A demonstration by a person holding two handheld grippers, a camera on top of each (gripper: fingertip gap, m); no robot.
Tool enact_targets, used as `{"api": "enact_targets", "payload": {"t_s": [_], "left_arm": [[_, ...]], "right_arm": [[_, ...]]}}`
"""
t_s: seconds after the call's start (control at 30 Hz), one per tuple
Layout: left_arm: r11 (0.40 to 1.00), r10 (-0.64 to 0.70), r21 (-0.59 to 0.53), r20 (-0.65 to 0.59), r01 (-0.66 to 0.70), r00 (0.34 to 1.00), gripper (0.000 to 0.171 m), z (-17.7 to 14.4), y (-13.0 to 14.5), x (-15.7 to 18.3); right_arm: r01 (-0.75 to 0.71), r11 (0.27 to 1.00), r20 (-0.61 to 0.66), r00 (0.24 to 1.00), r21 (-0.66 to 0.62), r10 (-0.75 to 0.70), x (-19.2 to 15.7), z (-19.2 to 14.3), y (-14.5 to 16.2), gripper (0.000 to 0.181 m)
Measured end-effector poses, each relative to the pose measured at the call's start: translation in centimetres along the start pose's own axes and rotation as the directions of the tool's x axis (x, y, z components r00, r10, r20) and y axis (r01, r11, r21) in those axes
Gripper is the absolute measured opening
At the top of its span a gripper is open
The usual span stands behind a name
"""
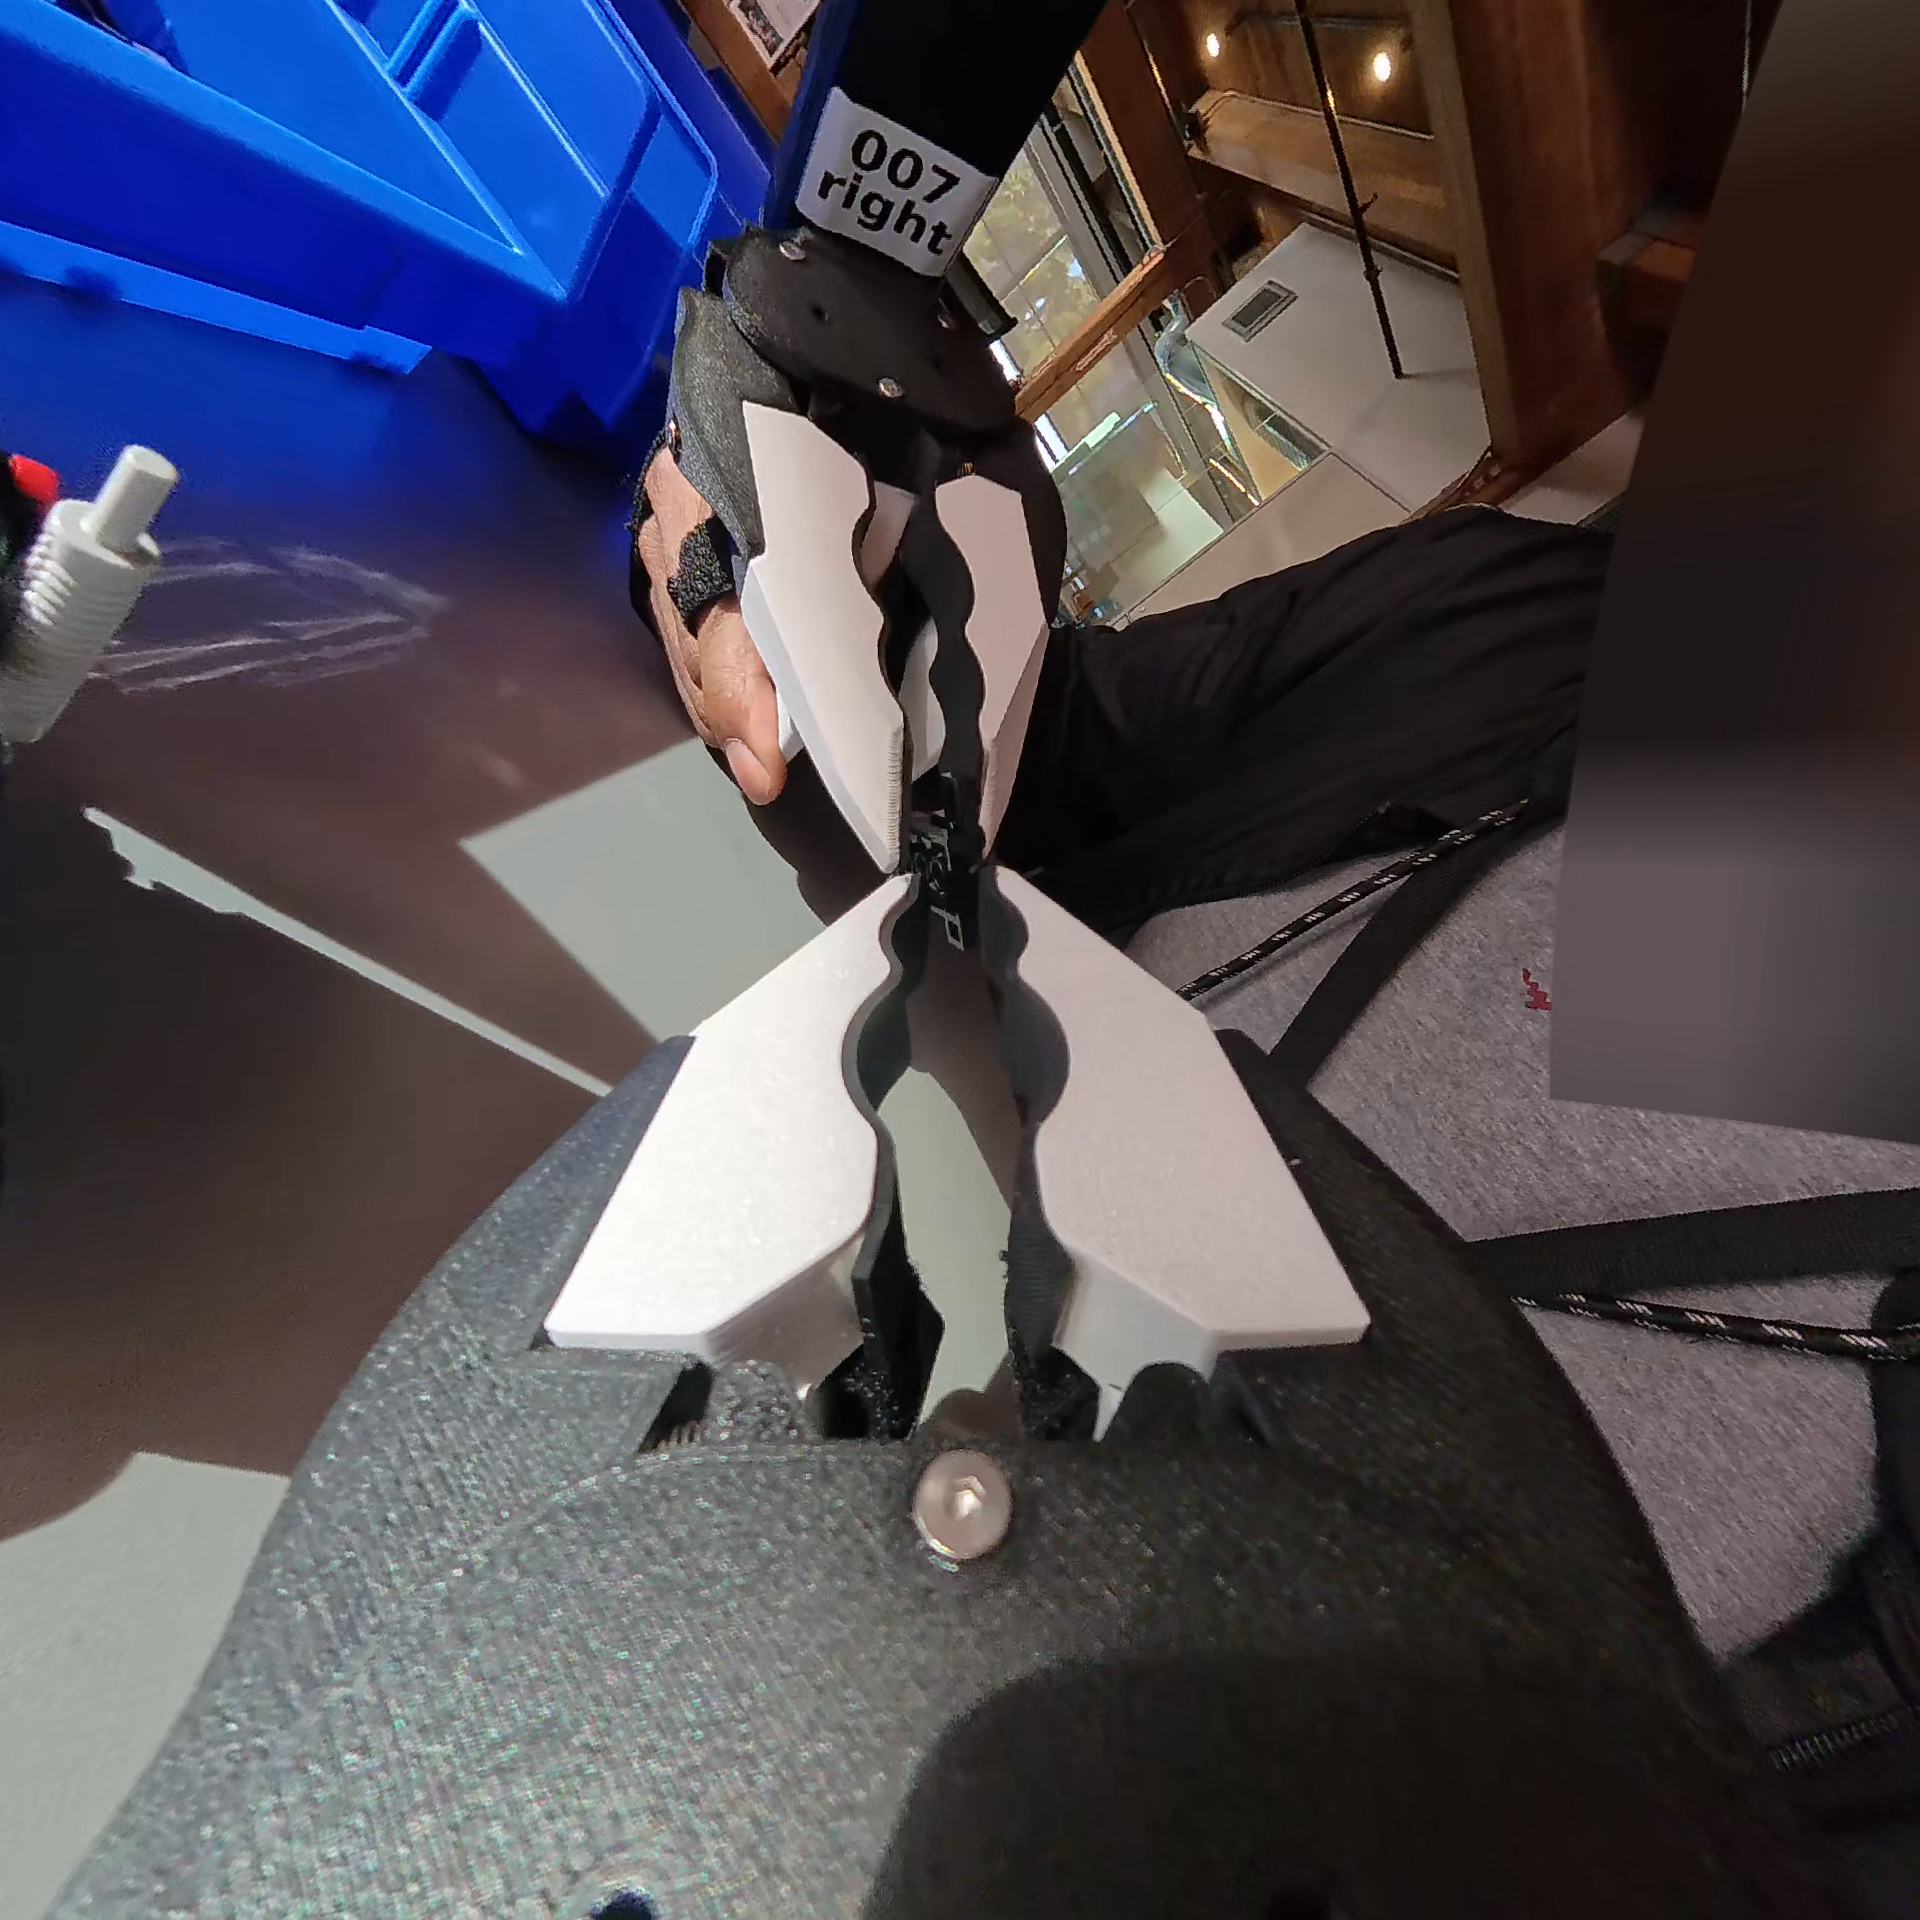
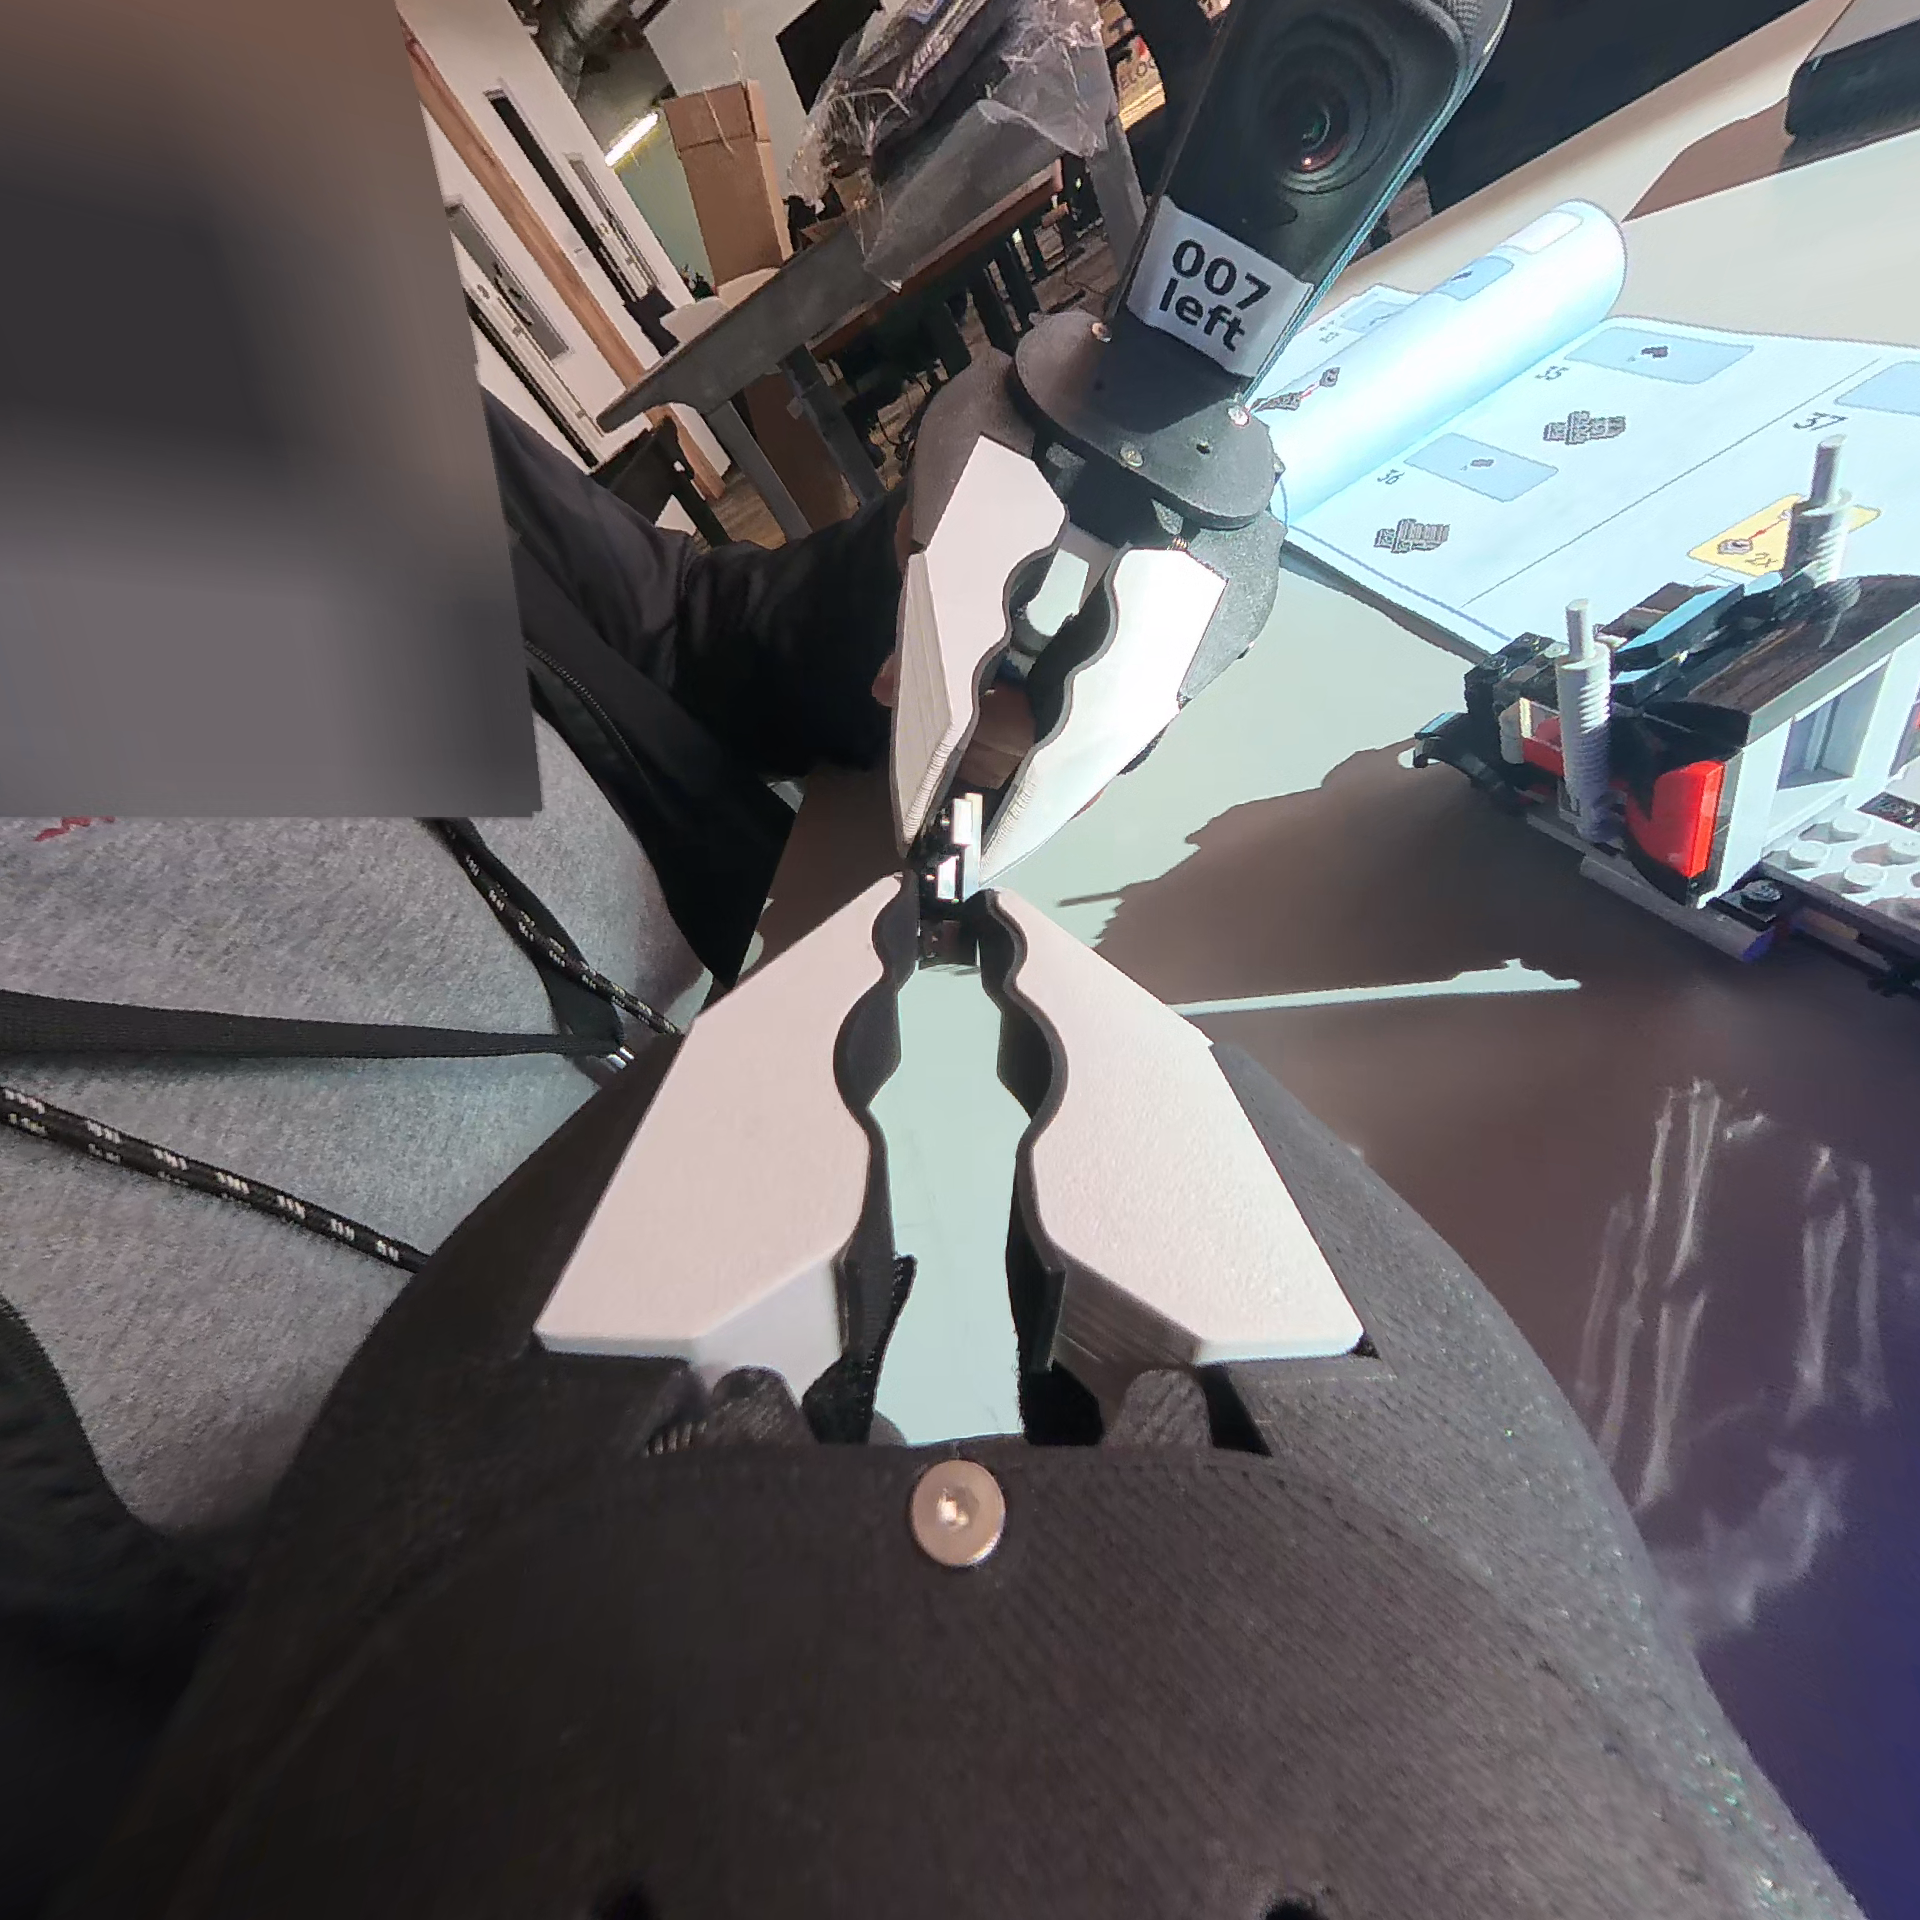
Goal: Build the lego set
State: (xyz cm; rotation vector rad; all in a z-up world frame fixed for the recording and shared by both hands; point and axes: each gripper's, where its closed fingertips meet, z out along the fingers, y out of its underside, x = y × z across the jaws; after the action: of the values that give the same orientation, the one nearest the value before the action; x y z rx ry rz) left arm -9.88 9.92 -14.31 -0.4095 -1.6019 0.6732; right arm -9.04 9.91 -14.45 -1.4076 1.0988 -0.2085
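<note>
- Assembly of a small sub-part is judged to be the step in hand: two grippers are brought tip to tip in the air above the table [image 2: 1299,1049], with small pieces pinched between them.
- At the left gripper [image 1: 948,902], the fingers are seen closed almost fully at their tips on a small black piece [image 1: 943,883]; behind the tips a wavy gap is left between the pads.
- At the right gripper [image 2: 940,914], the tips are likewise drawn nearly together on a small black-and-white piece [image 2: 954,868], which is also touched by the tips of the opposite gripper.
- Whether the two pieces are already joined cannot be told; the contact is too small and partly hidden.
- For the next move, a straight, aligned press along the shared axis is judged to be called for, with both grips kept firm so that nothing twists or drops.
- Both tools are held level and opposed, each pointed at the other, close in front of the person's torso; a thumb [image 1: 753,764] is seen beside the right tool.
- The partly built lego model [image 2: 1704,727] is left on the table to the right, well apart from the tips, with an open instruction booklet [image 2: 1538,416] behind it.
- Blue bins [image 1: 343,177] are seen in the left wrist view.
</note>
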Motion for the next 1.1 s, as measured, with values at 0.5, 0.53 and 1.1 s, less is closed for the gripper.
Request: {"api": "enact_targets", "payload": {"t_s": [0.5, 0.53, 1.1], "left_arm": [[0.999, -0.015, 0.048, -0.016, 0.016, 1.000, 0.007, -0.42, -0.78, 0.07], [0.999, -0.016, 0.051, -0.017, 0.017, 1.000, 0.007, -0.44, -0.82, 0.07], [0.999, 0.000, 0.048, -0.025, 0.001, 1.000, 0.007, -0.43, -0.75, 0.29]], "right_arm": [[-0.058, 0.998, 0.006, 0.998, 0.007, 0.058, 0.25, 0.01, -0.03, 0.015], [-0.055, 0.998, 0.008, 0.998, 0.011, 0.055, 0.19, 0.00, -0.09, 0.013], [-0.067, 0.996, 0.035, 0.997, 0.054, 0.065, -0.07, -0.39, -0.87, 0.024]]}}
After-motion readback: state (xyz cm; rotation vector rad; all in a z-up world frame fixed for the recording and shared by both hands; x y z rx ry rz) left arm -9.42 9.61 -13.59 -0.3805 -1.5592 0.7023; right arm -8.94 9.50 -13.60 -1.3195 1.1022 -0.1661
